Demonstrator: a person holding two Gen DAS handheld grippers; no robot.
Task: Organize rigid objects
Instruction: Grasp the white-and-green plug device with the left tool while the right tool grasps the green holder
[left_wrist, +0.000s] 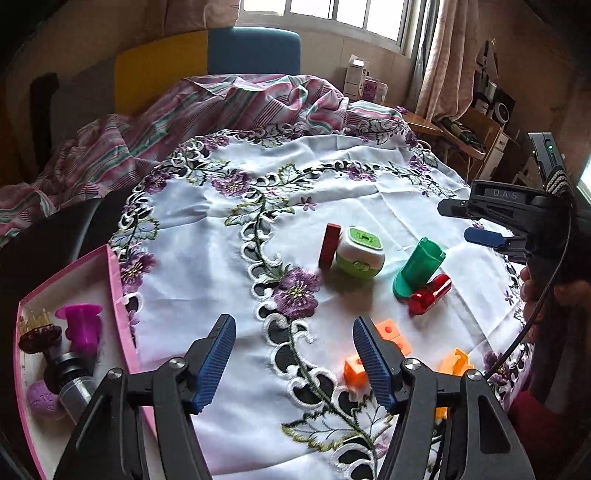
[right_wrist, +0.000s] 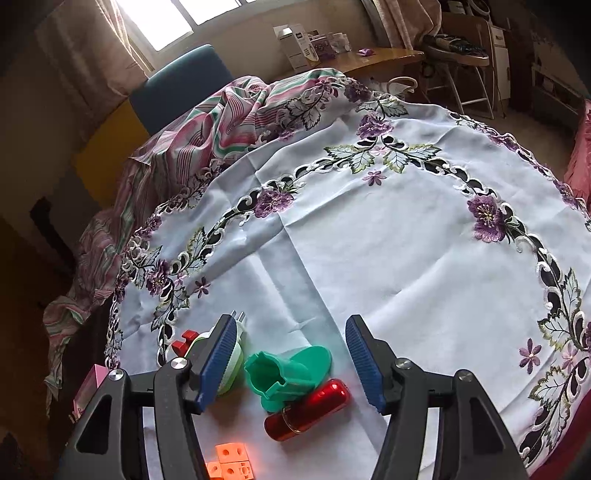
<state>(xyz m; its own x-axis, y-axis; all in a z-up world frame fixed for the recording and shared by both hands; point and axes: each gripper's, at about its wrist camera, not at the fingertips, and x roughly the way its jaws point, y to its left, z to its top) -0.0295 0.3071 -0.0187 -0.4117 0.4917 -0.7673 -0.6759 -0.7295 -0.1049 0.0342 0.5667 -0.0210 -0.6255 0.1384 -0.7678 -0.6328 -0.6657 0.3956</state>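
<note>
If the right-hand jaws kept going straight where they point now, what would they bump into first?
Probably the green holder and the red cylinder beside it: both lie on the cloth between the open right gripper jaws. Depth is hard to judge.

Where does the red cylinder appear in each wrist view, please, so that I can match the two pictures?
Left wrist view: the red cylinder lies right of centre on the tablecloth, beyond the right fingertip.
Right wrist view: the red cylinder lies low in the middle, between the two fingers.
Shared landmark: the green holder touching the cylinder in both views.
</note>
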